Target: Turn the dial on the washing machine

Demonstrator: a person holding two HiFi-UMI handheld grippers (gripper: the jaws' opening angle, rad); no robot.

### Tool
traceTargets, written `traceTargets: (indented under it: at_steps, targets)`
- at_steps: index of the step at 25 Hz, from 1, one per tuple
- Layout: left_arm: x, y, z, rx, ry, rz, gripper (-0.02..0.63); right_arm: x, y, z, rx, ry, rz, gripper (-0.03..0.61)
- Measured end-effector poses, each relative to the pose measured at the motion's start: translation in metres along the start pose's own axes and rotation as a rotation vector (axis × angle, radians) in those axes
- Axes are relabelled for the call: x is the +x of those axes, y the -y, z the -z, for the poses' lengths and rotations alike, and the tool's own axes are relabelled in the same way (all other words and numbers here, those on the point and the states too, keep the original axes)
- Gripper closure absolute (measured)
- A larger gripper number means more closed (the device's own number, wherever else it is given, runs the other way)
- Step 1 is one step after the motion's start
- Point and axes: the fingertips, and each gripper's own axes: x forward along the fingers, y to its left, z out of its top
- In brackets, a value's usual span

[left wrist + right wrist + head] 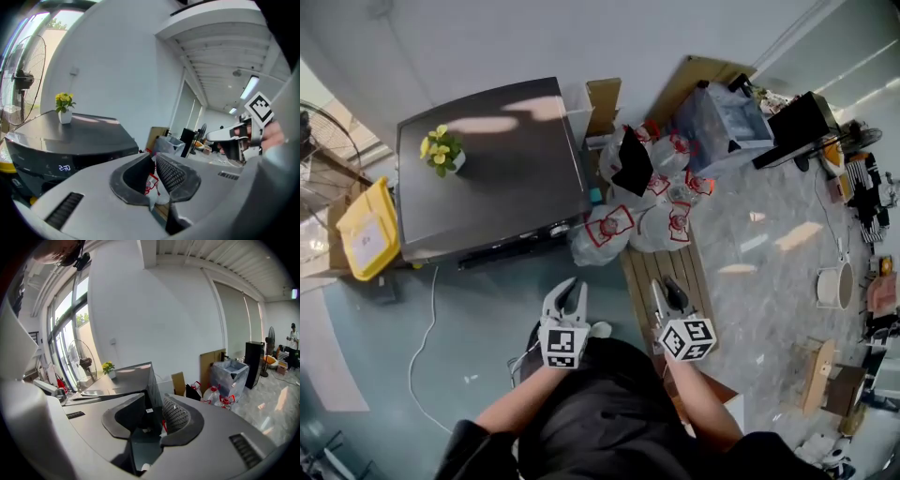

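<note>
The washing machine [497, 173], dark-topped with a yellow flower pot [442, 152] on it, stands at the far left, with its dial [560, 229] at the right end of the near front panel. The left gripper [570, 287] hangs near, well apart from the machine, its jaws almost together and empty. The right gripper [667, 287] beside it is half-open, also empty.

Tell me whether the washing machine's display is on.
On: the washing machine display shows lit digits in the left gripper view.
</note>
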Motion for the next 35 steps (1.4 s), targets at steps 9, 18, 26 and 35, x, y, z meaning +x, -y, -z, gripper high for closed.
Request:
traceTargets:
  at_steps: [9,18,26,35]
  targets:
    - [-0.055,-0.046,-0.067,0.002,0.099,-0.087,0.611,0.034,-0.068,-0.048,-0.045,0.051,-0.123,0.48]
    - [-0.113,-0.011,-0.115,0.002,0.239,-0.223,0.611,0.006,-0.111,-0.072,-0.156,0.087,-0.371,0.497]
    - [-0.136,0.085,-0.091,-0.018,0.266,-0.336,0.611,-0.08,-0.05,-0.056,-0.196,0.111,-0.445,0.567]
    - [-0.149,0.177,-0.064,0.006,0.274,-0.329,0.611,-0.147,0.018,-0.034,-0.272,0.113,-0.425,0.571]
